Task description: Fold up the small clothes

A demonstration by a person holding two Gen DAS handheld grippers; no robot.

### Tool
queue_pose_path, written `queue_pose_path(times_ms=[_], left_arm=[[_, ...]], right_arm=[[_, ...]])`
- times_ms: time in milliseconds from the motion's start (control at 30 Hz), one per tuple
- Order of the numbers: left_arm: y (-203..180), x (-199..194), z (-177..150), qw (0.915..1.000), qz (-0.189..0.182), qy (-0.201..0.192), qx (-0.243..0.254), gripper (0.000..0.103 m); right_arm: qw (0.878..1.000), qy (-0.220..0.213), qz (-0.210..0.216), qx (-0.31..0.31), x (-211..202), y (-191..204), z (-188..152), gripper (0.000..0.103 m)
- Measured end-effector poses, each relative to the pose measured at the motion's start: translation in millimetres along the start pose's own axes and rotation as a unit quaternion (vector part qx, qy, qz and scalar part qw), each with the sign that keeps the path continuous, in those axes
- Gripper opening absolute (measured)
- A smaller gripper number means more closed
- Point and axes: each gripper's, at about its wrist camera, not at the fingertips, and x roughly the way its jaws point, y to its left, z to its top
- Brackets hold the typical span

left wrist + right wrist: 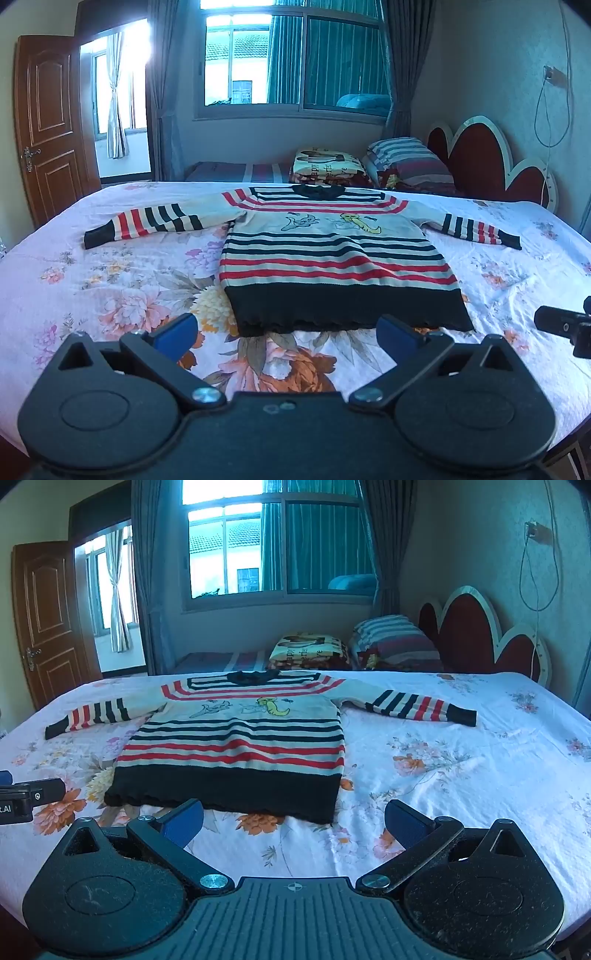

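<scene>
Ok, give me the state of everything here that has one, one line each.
Striped knit sweater: spread flat on the floral bedsheet, sleeves out, unfolded.
Left gripper: open, empty.
Right gripper: open, empty.
Brown wooden door: open.
Grey curtains: drawn aside.

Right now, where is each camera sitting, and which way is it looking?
Left wrist view: sits on the left gripper, looking forward and slightly down over the bed at the striped sweater; its open jaws show, and the right gripper's tip at the right edge.
Right wrist view: sits on the right gripper, facing the same way; its open jaws show, and the left gripper's tip at the left edge.
Both share the sweater, bed, window and door.
</scene>
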Motion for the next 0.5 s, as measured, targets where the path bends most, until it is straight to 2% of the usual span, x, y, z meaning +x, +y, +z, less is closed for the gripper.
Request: queue_pose_path(times_ms=[500], left_arm=[[-0.3, 1.3, 0.3, 1.0, -0.004, 0.003, -0.002, 0.103]], right_arm=[[1.0, -0.004, -0.001, 0.002, -7.7, -1.8, -1.0, 0.103]])
